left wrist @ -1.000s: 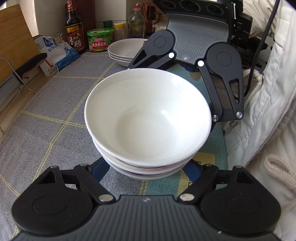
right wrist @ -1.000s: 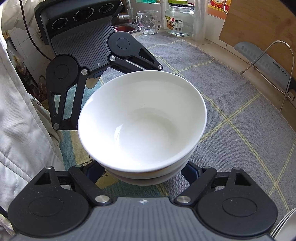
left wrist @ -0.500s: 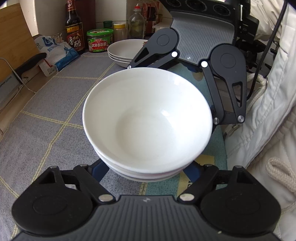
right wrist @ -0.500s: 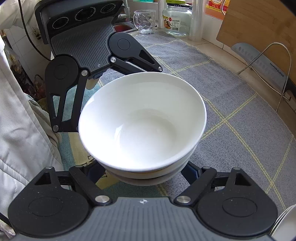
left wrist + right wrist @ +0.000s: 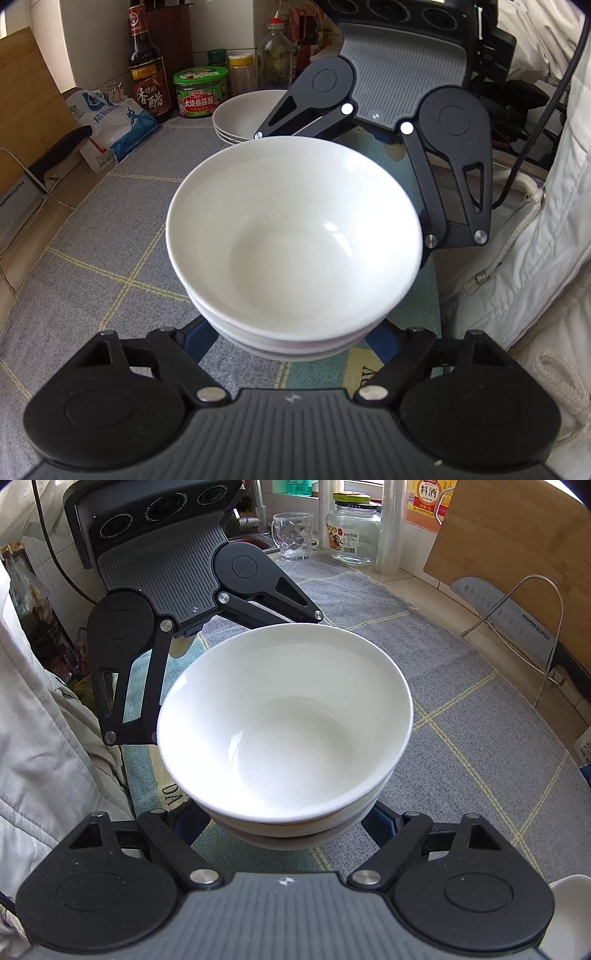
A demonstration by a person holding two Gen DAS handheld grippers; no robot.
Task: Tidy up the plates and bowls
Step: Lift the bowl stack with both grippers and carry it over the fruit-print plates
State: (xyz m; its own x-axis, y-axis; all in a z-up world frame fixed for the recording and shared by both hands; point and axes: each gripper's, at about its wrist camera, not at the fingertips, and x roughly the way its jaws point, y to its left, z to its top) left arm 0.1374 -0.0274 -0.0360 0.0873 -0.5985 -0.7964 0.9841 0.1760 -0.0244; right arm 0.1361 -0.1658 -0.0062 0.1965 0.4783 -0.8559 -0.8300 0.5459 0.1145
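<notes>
A stack of white bowls [image 5: 295, 243] is held between my two grippers, which face each other across it; it also shows in the right wrist view [image 5: 284, 723]. My left gripper [image 5: 291, 332] has its blue-padded fingers spread wide under the stack's near side. My right gripper [image 5: 288, 819] has its fingers spread wide under the opposite side. The fingertips are hidden below the bowls. A stack of shallow white plates [image 5: 243, 116] sits behind, near the bottles.
A grey checked mat [image 5: 92, 236] covers the counter. Sauce bottles [image 5: 147, 62], a green jar [image 5: 200, 92] and a bag [image 5: 110, 122] stand at the back. A cutting board [image 5: 517, 554], knife rack [image 5: 517, 616], glass mug [image 5: 293, 535] and jar [image 5: 352, 528] line the wall. A white jacket [image 5: 535, 258] is close beside.
The bowl stack has risen a little with both grippers under it and moved slightly along the counter. The grippers' spread has not changed.
</notes>
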